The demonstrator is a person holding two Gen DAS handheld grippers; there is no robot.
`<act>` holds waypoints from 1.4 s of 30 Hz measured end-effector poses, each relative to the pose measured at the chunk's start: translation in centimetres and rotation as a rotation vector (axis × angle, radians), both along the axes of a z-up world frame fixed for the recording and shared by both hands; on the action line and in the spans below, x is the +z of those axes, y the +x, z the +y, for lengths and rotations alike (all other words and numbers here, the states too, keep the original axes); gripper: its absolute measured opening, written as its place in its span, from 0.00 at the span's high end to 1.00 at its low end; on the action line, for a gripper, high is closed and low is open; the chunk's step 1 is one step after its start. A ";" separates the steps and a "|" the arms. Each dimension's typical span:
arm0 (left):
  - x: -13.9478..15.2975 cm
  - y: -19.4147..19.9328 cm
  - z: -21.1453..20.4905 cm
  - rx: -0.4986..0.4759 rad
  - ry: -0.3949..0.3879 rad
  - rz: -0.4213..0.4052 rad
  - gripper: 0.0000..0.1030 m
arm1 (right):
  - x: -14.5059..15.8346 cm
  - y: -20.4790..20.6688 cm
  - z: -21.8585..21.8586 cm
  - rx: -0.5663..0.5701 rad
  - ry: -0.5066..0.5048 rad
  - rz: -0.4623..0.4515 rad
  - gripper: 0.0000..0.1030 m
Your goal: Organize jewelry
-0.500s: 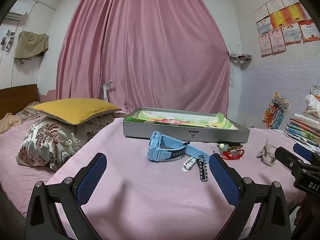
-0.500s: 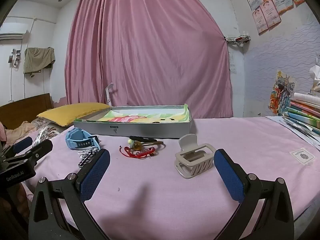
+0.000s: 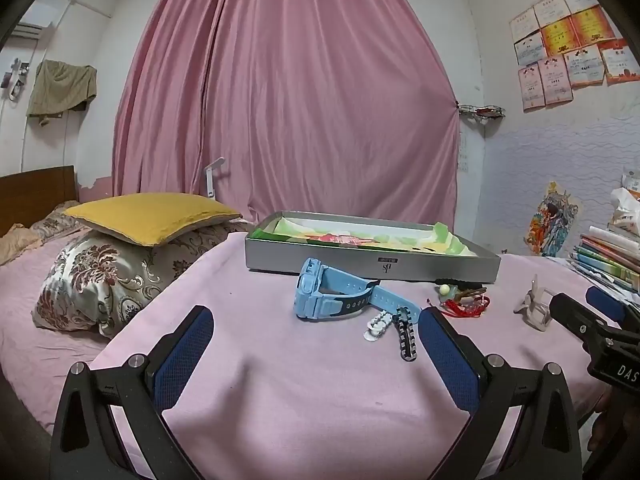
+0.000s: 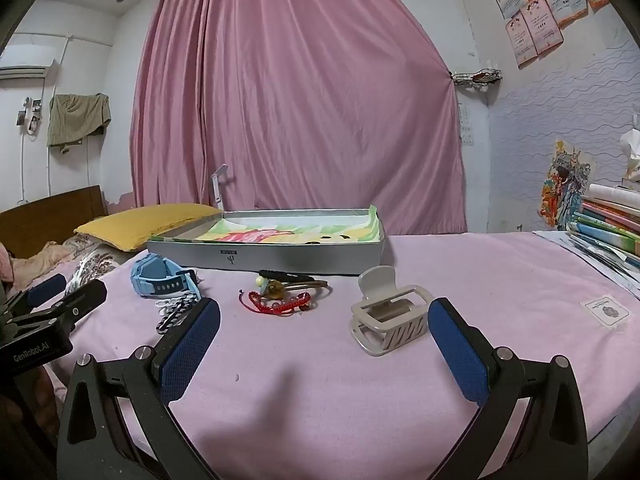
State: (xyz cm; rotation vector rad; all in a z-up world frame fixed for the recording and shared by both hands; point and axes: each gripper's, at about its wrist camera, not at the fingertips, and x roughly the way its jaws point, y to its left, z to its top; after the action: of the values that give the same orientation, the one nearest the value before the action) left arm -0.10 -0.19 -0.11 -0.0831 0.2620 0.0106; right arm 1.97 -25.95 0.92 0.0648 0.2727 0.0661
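Both grippers, left gripper (image 3: 316, 340) and right gripper (image 4: 324, 332), are hovering wide open and empty, likely preparing to lift the beige claw clip (image 4: 390, 316) toward the silver tray (image 4: 280, 256).

Watch (image 3: 320, 294) before box (image 3: 372, 262), bracelet (image 3: 466, 306) right, clip (image 4: 390, 316) rightmost

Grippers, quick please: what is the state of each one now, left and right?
Left gripper: open, holding nothing.
Right gripper: open, holding nothing; the beige hair claw lies on the cloth between its fingers, untouched.
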 end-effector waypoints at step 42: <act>-0.5 0.4 -0.6 -0.006 0.007 0.007 0.00 | -0.1 0.2 -0.2 0.000 -0.002 0.003 0.01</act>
State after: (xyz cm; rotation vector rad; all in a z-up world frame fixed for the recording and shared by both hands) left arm 0.26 -0.75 -0.58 -0.0750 0.2691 0.0063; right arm 2.19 -26.12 0.87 0.0629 0.2753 0.0654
